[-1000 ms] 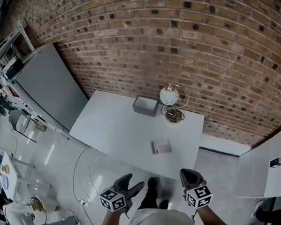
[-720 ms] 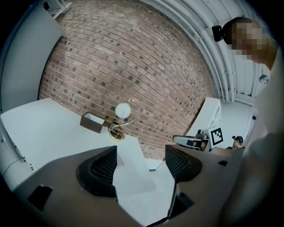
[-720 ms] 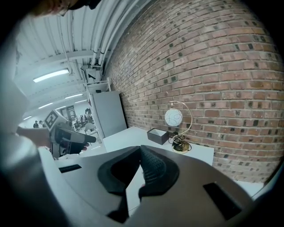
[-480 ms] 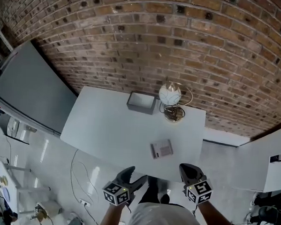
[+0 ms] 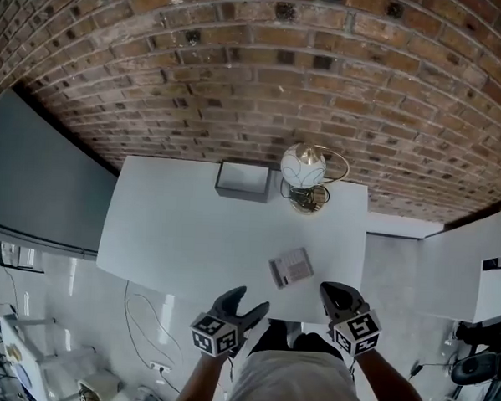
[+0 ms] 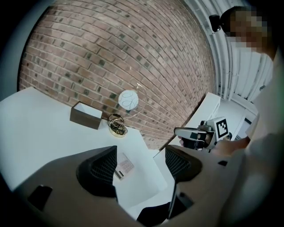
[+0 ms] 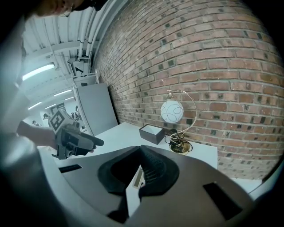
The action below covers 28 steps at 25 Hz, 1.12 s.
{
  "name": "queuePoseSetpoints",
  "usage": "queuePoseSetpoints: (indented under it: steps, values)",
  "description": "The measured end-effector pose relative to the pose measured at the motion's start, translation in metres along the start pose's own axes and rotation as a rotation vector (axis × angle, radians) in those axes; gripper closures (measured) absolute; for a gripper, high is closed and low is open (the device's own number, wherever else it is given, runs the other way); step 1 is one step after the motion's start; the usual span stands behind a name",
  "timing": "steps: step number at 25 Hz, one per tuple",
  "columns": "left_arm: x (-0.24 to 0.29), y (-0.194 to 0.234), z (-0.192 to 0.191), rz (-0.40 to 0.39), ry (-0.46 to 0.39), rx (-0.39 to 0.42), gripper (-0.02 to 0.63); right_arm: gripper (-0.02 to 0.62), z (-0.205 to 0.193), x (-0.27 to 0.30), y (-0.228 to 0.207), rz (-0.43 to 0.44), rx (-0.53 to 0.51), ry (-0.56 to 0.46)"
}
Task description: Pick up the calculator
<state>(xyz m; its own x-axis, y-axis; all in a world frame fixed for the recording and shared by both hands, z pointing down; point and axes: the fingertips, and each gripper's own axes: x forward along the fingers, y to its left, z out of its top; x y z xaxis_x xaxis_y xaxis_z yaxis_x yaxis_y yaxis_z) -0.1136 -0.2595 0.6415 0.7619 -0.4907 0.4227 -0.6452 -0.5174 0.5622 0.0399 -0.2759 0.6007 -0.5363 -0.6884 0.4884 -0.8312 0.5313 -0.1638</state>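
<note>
The calculator (image 5: 290,267) is small and pale with a dark display strip. It lies flat near the front edge of the white table (image 5: 182,225). My left gripper (image 5: 245,305) hovers just off that front edge, left of the calculator, jaws apart and empty. My right gripper (image 5: 336,294) hangs by the table's front right corner with its jaws together and nothing in them. In the left gripper view the calculator (image 6: 123,165) shows between the spread fingers (image 6: 103,170). In the right gripper view only a sliver of the table shows through the narrow slit between the pads (image 7: 153,170).
At the table's back edge stand an open grey box (image 5: 243,180) and a globe lamp (image 5: 309,175) on a brass base. A brick wall (image 5: 265,79) rises behind. A large grey panel (image 5: 25,192) leans at the left, a white cabinet (image 5: 473,266) stands at the right, and cables (image 5: 140,315) lie on the floor.
The table has come nearer and more square in the head view. Both grippers now sit at its front edge, closer to the calculator. Their jaw states look unchanged.
</note>
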Motion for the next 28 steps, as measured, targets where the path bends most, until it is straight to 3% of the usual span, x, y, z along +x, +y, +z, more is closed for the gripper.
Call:
queuePoseSetpoints:
  steps: [8, 13, 20, 28]
  values:
    - [0.043, 0.030, -0.032, -0.054, 0.130, -0.073, 0.265, 0.584, -0.016, 0.023, -0.015, -0.038, 0.018, 0.062]
    - [0.073, 0.050, -0.053, -0.032, 0.193, -0.126, 0.265, 0.584, -0.029, 0.037, -0.022, -0.037, 0.031, 0.097]
    - [0.115, 0.080, -0.096, -0.024, 0.261, -0.287, 0.272, 0.584, -0.044, 0.048, -0.035, -0.045, 0.061, 0.128]
    - [0.155, 0.110, -0.131, 0.031, 0.309, -0.399, 0.276, 0.584, -0.059, 0.054, -0.050, -0.050, 0.075, 0.163]
